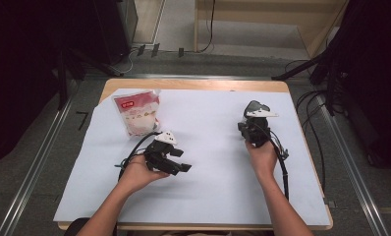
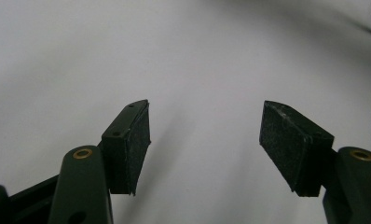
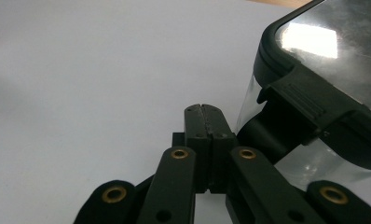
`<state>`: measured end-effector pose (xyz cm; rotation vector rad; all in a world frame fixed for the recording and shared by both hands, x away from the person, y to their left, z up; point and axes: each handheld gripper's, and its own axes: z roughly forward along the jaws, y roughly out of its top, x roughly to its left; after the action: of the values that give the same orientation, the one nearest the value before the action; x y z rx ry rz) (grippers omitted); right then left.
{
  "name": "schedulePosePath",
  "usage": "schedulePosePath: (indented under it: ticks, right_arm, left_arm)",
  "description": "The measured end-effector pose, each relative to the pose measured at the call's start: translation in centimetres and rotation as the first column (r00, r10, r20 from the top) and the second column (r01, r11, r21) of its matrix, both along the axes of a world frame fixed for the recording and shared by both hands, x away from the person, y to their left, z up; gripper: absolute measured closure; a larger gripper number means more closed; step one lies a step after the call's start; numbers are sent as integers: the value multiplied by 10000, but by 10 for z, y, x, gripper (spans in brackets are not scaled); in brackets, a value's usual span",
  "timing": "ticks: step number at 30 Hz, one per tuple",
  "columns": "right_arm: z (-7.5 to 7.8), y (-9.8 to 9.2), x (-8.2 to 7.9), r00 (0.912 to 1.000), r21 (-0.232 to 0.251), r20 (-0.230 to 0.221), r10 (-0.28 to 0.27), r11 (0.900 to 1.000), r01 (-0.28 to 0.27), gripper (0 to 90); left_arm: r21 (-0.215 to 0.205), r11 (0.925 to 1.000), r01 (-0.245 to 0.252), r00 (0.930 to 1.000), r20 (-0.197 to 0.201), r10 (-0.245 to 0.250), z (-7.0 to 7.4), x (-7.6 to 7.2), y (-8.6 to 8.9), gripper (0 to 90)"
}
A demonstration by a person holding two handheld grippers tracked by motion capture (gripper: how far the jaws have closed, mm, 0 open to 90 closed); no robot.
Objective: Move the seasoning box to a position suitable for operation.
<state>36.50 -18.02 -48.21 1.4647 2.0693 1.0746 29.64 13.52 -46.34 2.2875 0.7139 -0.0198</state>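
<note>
A pink and white pouch (image 1: 137, 114) lies at the back left of the white sheet (image 1: 208, 147). My left gripper (image 1: 180, 168) is held low over the sheet in front of the pouch, pointing right. In the left gripper view it (image 2: 204, 140) is open, with bare white sheet between the pads. My right gripper (image 1: 253, 121) is at the right, pointing away from the person. Its jaws (image 3: 204, 111) are shut with nothing between them, just left of a clear box with a black lid (image 3: 323, 70). The same box (image 1: 254, 105) sits just beyond that gripper.
The sheet covers most of a wooden table (image 1: 193, 84). Cables trail from both grippers, one along the right forearm (image 1: 284, 172). Dark stands and cables surround the table on the floor.
</note>
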Motion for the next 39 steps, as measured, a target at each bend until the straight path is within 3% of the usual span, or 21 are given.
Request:
schedulePosePath:
  ticks: [16, 38, 39]
  right_arm:
    - [0, -20, -9, 10000, -126, 58, -43, 9999, 43, 900]
    - [-3, -83, -32, 9978, -235, 22, -658, 9976, 659, 900]
    - [-4, -90, -31, 9979, -37, 11, -650, 9979, 650, 900]
  left_arm:
    - [26, 10000, 26, 10000, 3, -26, -1, 1, -1, 344]
    - [82, 9998, 200, 9998, 11, -200, -1, 2, -8, 344]
    - [102, 9998, 192, 9998, 8, -192, -1, 3, -9, 344]
